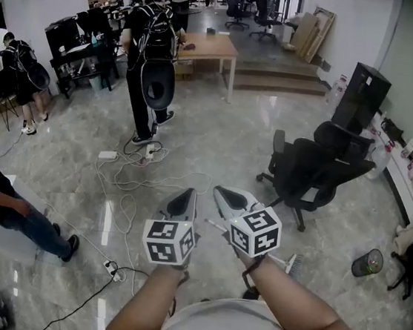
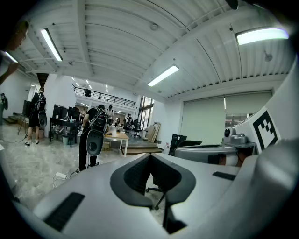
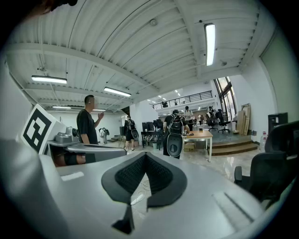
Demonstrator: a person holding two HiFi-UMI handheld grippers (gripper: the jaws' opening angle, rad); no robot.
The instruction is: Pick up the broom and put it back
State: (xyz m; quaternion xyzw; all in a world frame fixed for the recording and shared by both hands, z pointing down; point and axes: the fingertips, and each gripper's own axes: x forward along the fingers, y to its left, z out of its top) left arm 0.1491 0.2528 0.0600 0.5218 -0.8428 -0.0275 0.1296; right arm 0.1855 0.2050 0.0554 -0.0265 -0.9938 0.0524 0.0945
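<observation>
We hold both claws out over the grey stone floor [image 1: 217, 139], side by side and tipped a little downward. The left gripper [image 1: 186, 195] has its jaws pressed together at the tips with nothing between them. The right gripper [image 1: 227, 195] is closed just the same, its dark pads meeting and empty.

The broom [image 1: 293, 265] lies on the floor below our right forearm. Its bristle head pokes out beside the arm, and its thin pale handle runs back under the right gripper's marker cube (the middle of the handle is hidden there). Neither claw touches it.

Ahead and to the right of the right gripper stands a black office chair [image 1: 312, 170]. White cables [image 1: 133, 181] loop across the floor ahead of the left gripper, and a power strip [image 1: 110, 267] lies beside our left arm. A dark bin [image 1: 367, 262] sits near the right-hand wall. Farther off, a person [image 1: 151, 56] with a backpack stands next to a wooden desk [image 1: 210, 47].
</observation>
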